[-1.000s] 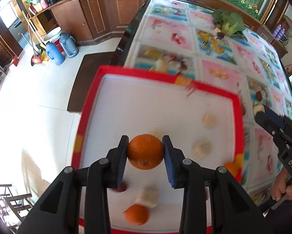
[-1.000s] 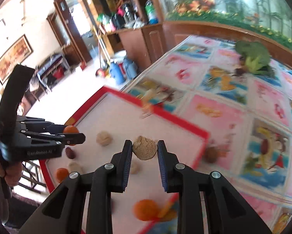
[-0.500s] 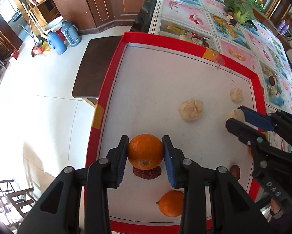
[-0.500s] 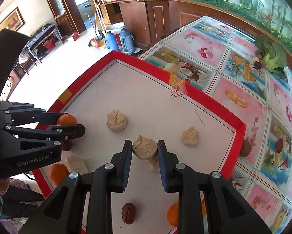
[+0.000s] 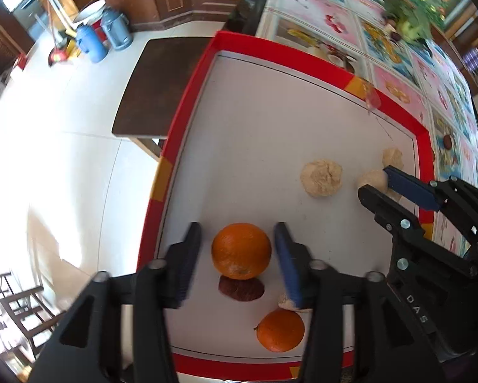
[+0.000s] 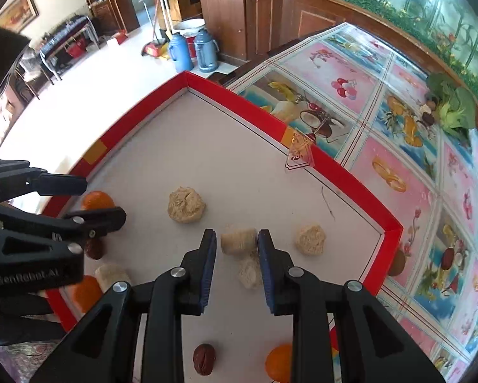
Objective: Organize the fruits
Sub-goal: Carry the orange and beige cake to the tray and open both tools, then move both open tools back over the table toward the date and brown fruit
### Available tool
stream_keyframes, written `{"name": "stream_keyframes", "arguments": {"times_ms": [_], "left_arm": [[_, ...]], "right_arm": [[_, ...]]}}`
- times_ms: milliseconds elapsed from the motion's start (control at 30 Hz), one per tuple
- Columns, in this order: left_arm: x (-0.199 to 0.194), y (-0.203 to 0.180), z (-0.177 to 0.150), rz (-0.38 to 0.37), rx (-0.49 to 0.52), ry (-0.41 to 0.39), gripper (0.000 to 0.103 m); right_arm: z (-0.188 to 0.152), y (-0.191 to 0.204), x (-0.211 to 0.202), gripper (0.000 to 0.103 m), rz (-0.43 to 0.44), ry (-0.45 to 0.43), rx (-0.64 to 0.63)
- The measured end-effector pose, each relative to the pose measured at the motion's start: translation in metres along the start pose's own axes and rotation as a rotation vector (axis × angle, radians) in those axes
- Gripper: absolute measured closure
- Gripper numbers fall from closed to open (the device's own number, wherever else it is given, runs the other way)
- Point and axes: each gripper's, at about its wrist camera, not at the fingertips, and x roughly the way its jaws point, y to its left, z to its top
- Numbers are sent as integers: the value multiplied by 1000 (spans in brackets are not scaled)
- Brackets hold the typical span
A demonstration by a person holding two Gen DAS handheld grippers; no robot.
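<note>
Near the tray's (image 5: 162, 172) red rim — orange (image 5: 240, 251), freed.

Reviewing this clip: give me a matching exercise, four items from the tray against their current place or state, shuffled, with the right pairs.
Items:
1. left gripper
2. right gripper
3. dark red date
4. clear plastic tag

States:
A. lies on the tray floor just below the large orange in the left wrist view
B. rests at the red tray wall beside a yellow tape patch
C. jaws just opened, standing clear on both sides of the large orange
D. closed on a pale cylinder-shaped piece

Pairs: 1-C, 2-D, 3-A, 4-B
</note>
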Motion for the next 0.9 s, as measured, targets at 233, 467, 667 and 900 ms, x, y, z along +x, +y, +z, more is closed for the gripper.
{"name": "stream_keyframes", "arguments": {"times_ms": [233,467,667,900], "left_arm": [[-24,5,-5,13,-38,-65,34],[-44,-12,-10,-8,-14,-124,30],[-50,-43,-12,-26,36,-135,29],[-56,-88,-15,-102,108,-139,29]], "right_arm": [[-10,-48,-45,76,72,-148,94],[-33,-131,-70,76,77,-186,262],[-59,-176,-77,76,68,-182,347],[-98,-243,-78,76,81,-207,511]]}}
